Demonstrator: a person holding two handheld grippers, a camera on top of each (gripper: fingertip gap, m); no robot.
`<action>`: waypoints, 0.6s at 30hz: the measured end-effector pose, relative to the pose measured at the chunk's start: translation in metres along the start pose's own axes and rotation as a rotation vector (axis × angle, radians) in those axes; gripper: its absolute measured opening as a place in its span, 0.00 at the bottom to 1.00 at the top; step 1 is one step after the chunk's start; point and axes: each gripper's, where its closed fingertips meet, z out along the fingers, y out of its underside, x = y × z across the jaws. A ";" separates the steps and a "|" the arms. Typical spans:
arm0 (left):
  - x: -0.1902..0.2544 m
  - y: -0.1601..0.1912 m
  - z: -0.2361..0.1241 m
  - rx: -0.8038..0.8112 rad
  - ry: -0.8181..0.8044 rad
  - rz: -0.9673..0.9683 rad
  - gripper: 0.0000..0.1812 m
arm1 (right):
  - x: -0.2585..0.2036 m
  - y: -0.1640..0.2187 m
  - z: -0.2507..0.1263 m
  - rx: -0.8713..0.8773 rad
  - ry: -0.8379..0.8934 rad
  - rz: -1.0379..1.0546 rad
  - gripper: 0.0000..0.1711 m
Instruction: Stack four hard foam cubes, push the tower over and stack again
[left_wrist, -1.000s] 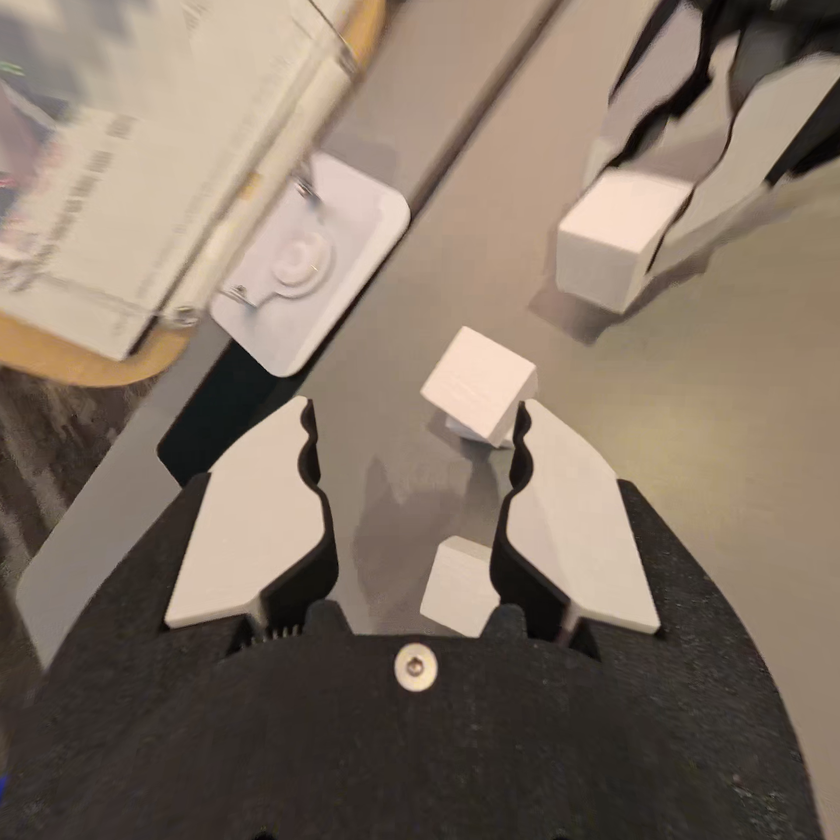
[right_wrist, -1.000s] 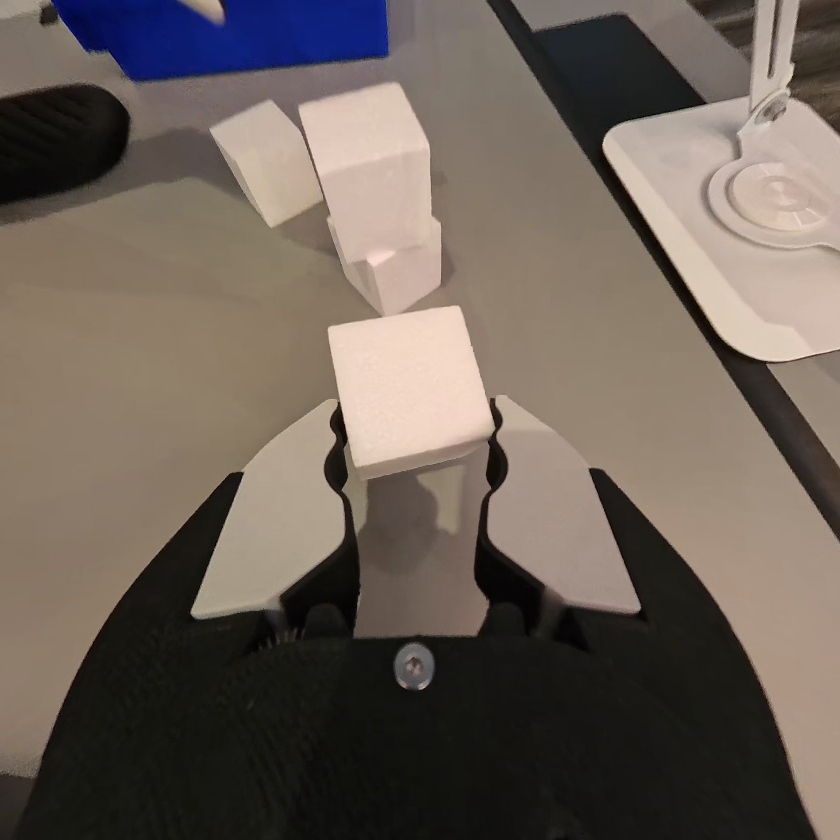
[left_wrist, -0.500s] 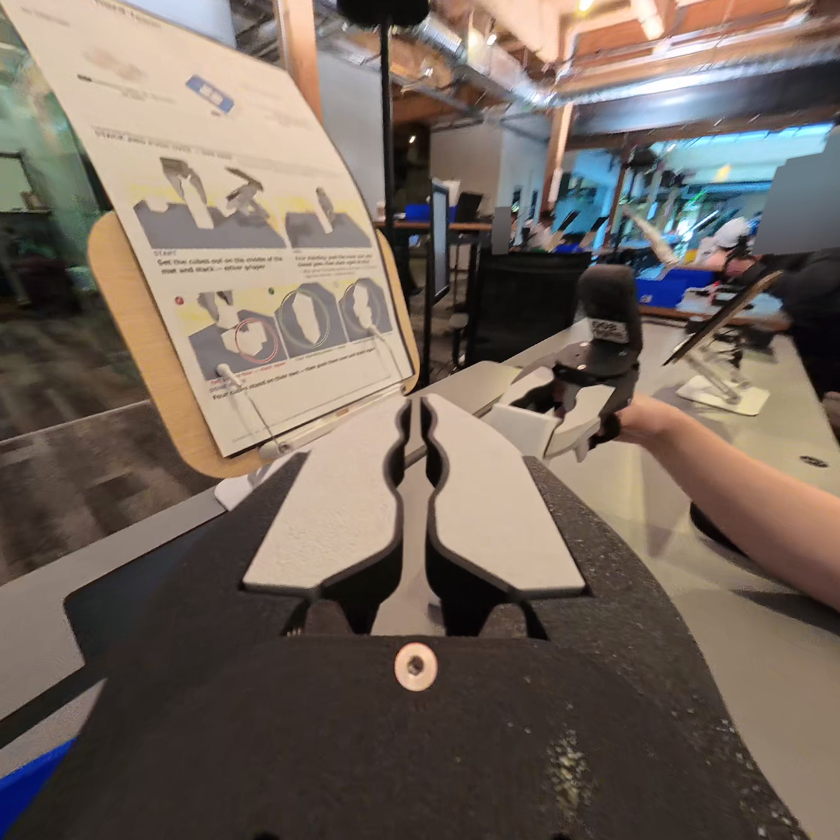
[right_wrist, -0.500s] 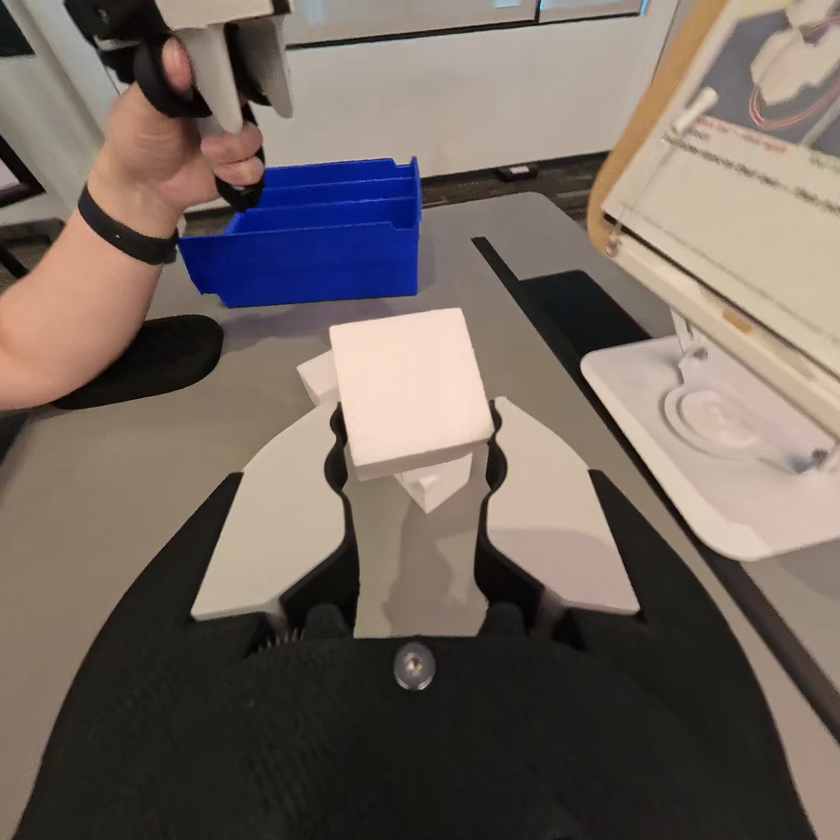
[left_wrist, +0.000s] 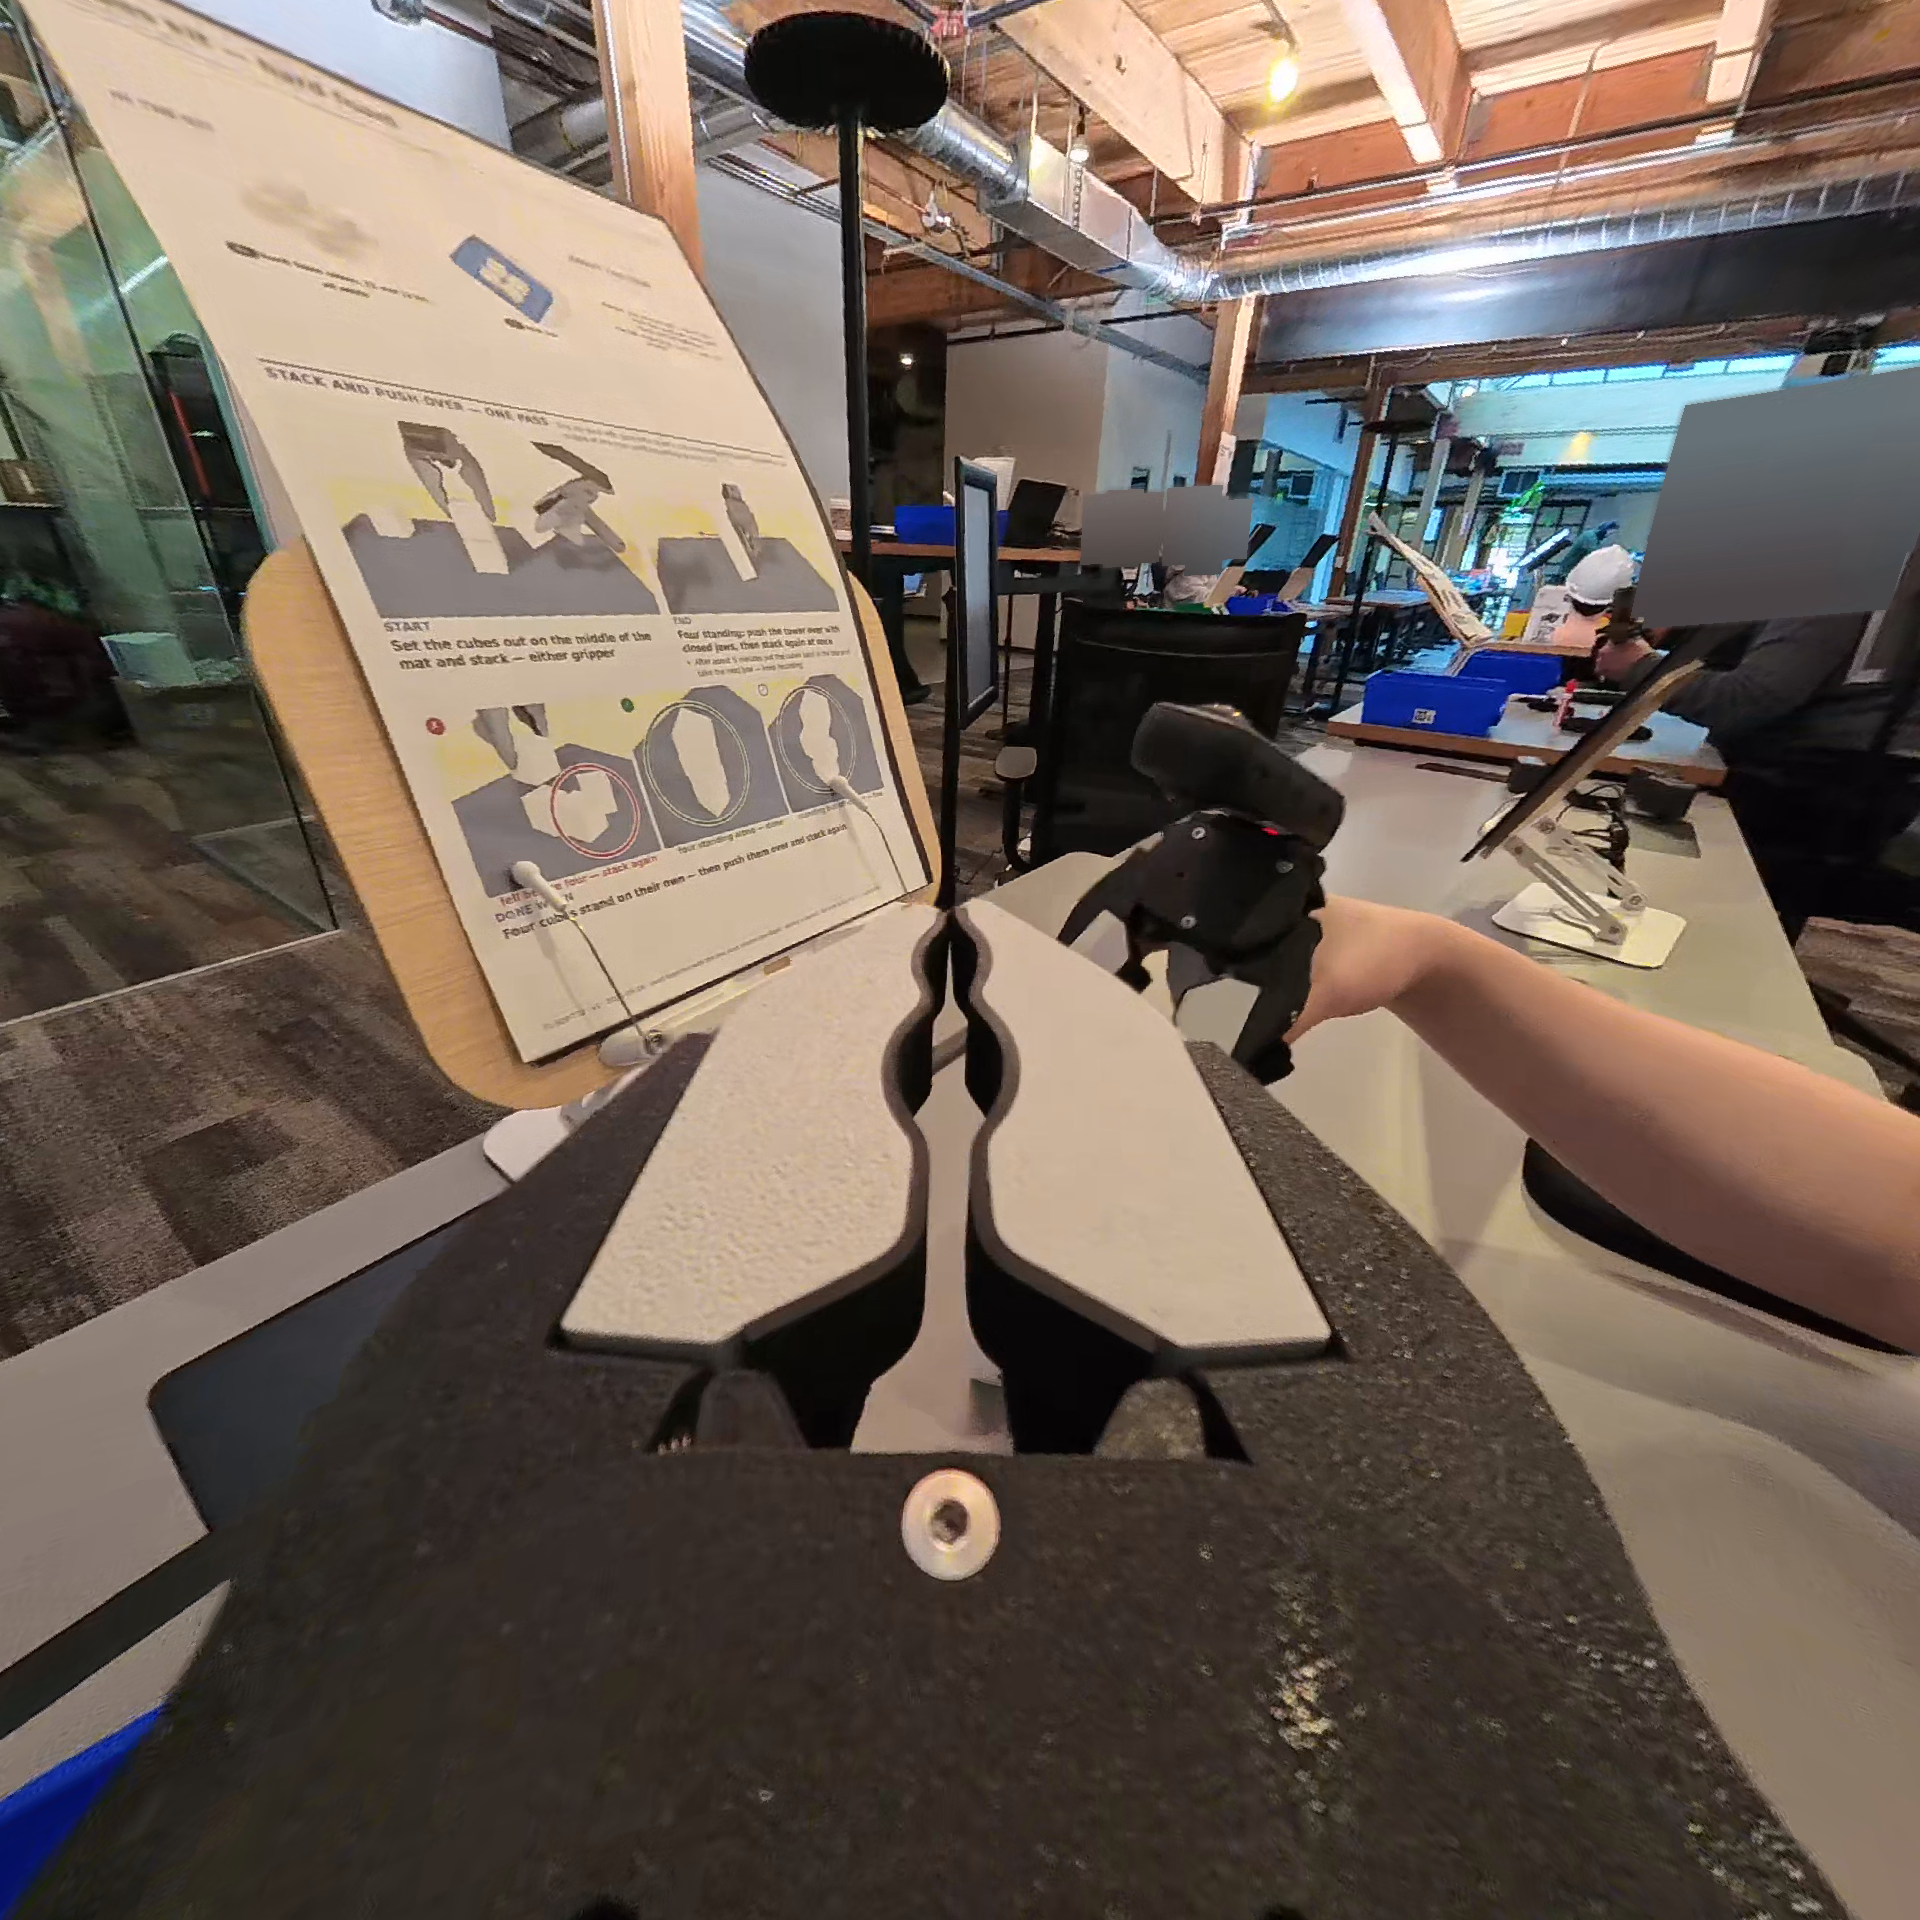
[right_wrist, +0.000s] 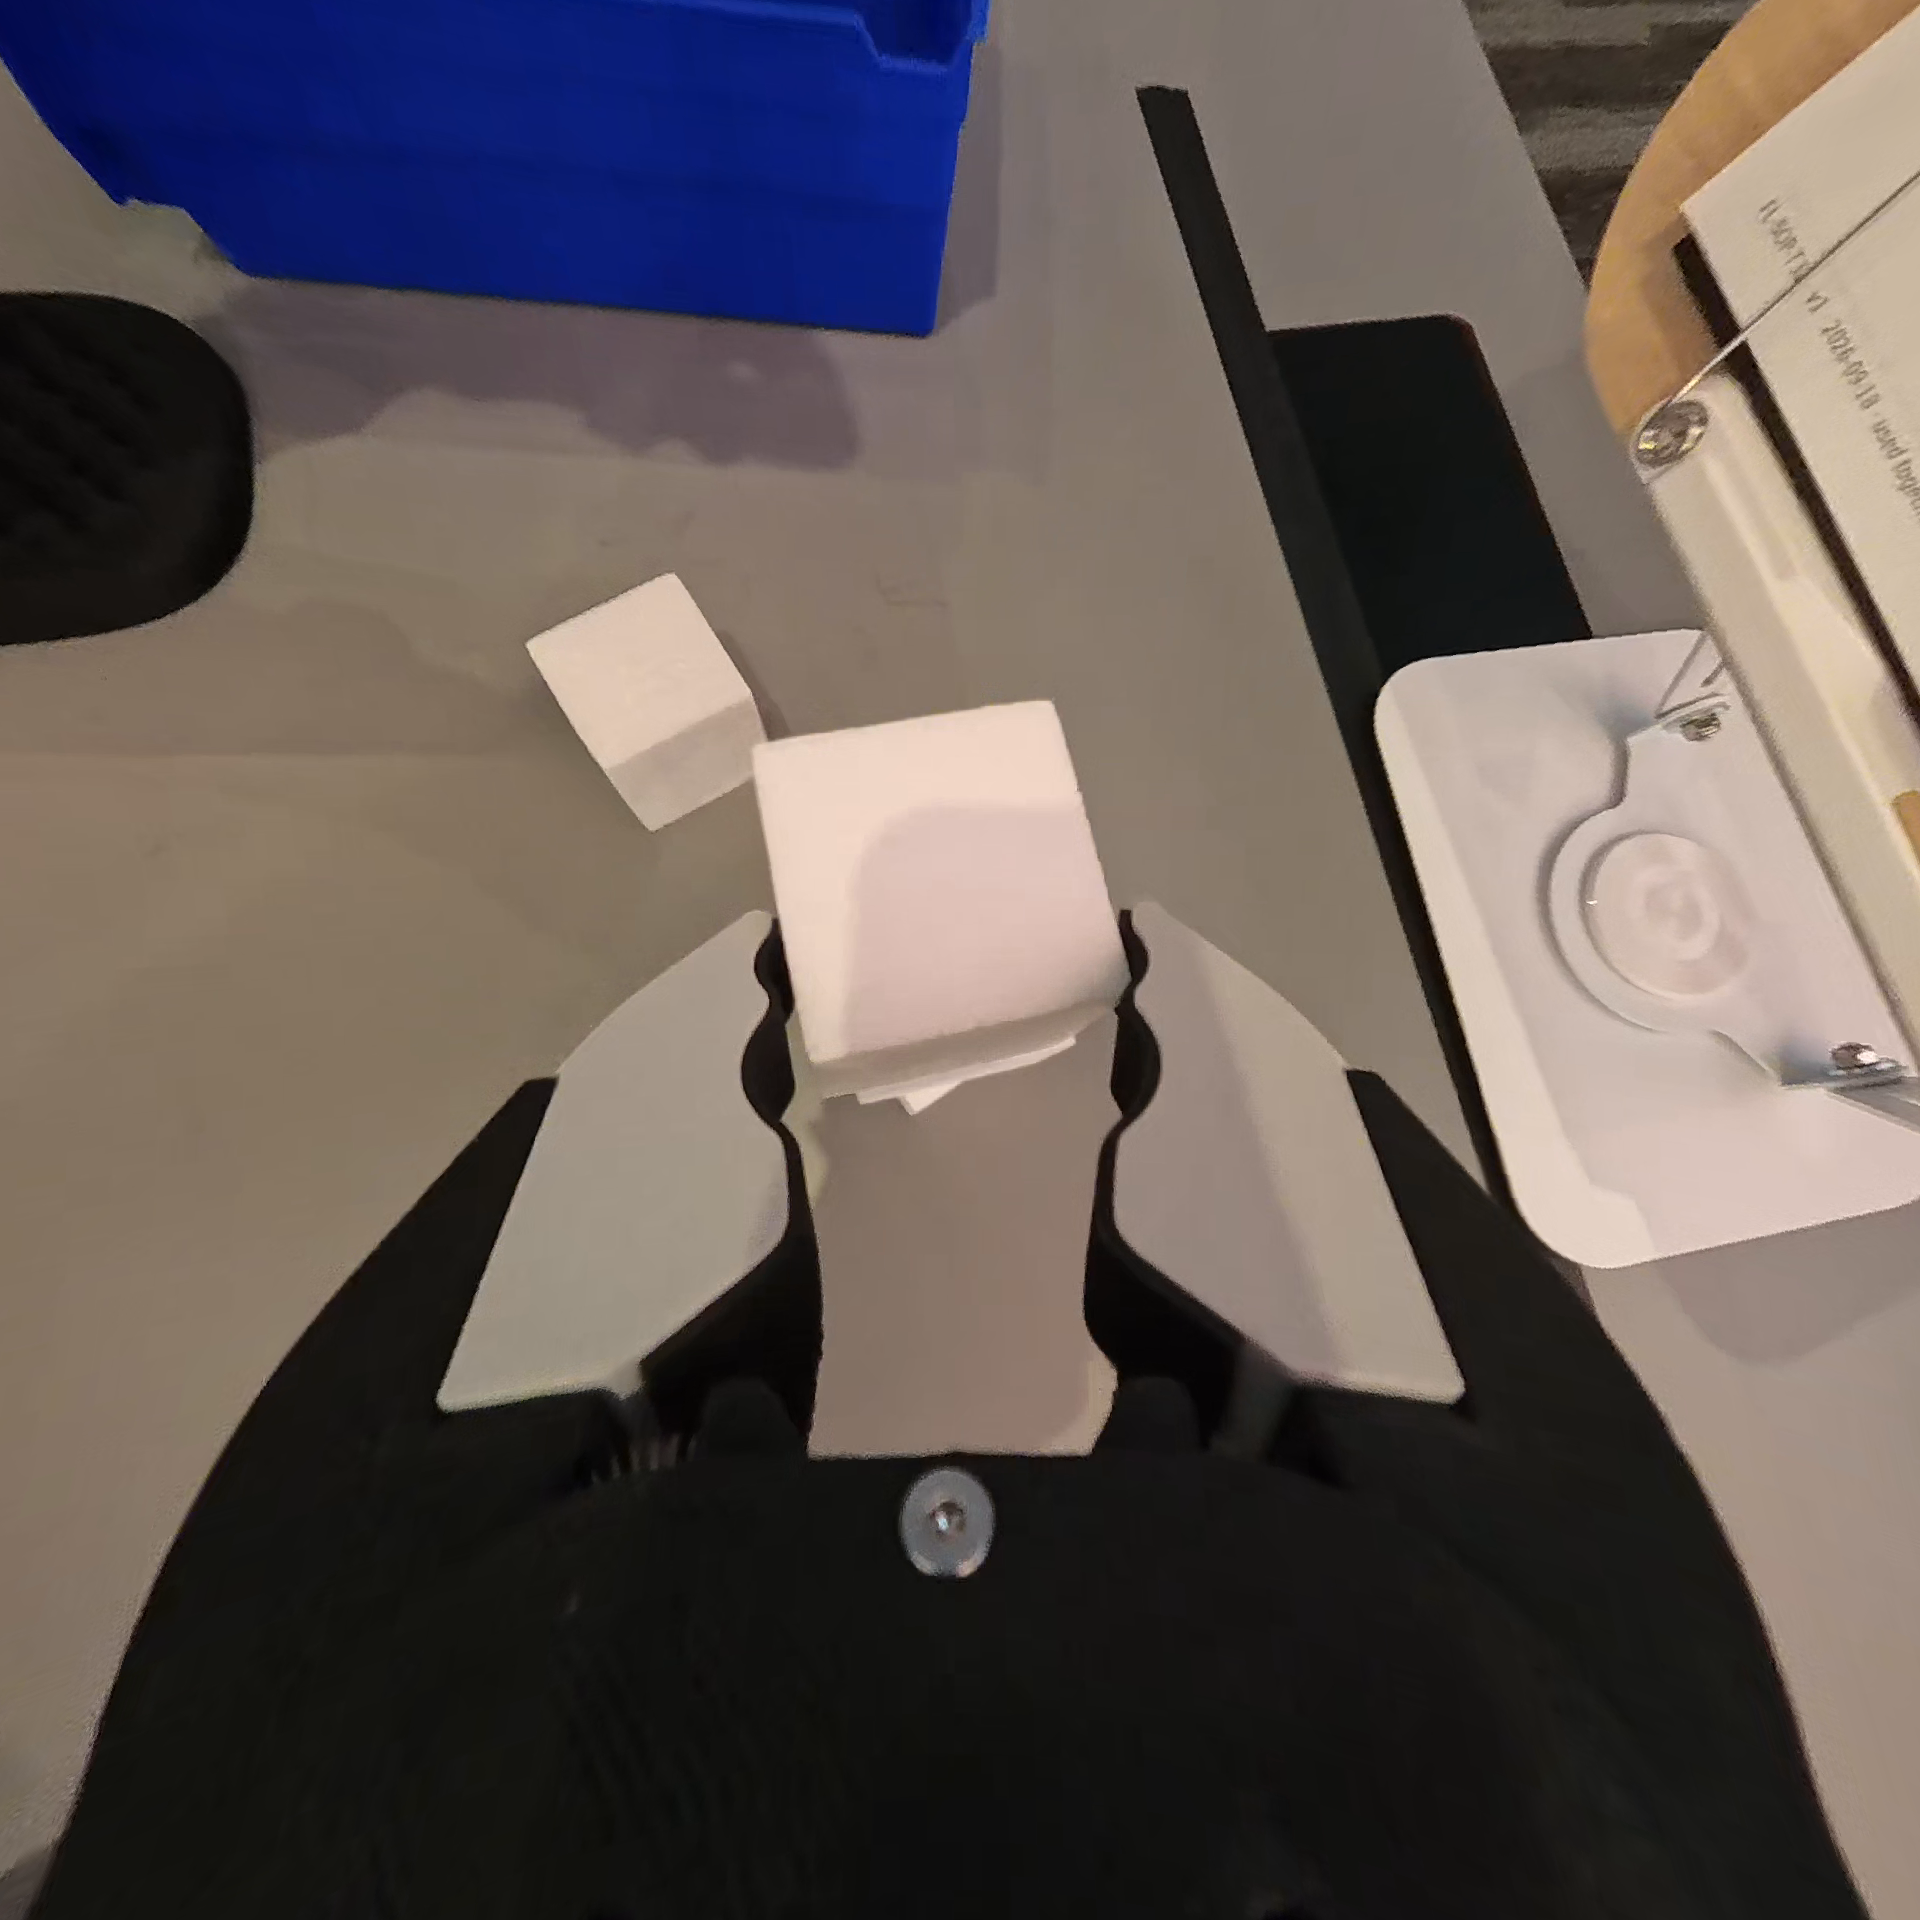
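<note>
The right gripper (right_wrist: 948, 940) points down at the grey table (right_wrist: 312, 987), its fingers spread about as wide as the white foam cube (right_wrist: 930, 883) that sits between their tips. Whether the pads press on the cube's sides or stand just clear cannot be told. White edges of more foam (right_wrist: 935, 1086) peek out under the cube at 6 o'clock, so it sits on top of a stack. A second loose cube (right_wrist: 649, 712) lies on the table at 10 o'clock from it, just beside. Farther out, a blue bin (right_wrist: 520, 156) stands at 11 o'clock and a white stand base (right_wrist: 1662, 935) at 3 o'clock.

The left gripper (left_wrist: 954, 935) is raised, level, its fingers brought together and holding nothing; an instruction sheet (left_wrist: 540, 582) on a wooden board is at 10 o'clock.
</note>
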 end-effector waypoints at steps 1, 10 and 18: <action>0.003 0.002 0.001 -0.010 0.015 -0.003 0.00 | -0.001 0.003 0.002 -0.016 -0.010 0.006 0.35; 0.016 0.060 0.005 -0.354 0.096 0.103 0.30 | 0.001 0.007 0.009 0.012 0.014 -0.017 0.44; 0.024 0.168 -0.025 -0.900 0.233 0.155 0.31 | -0.008 0.027 -0.032 0.224 -0.069 0.012 0.49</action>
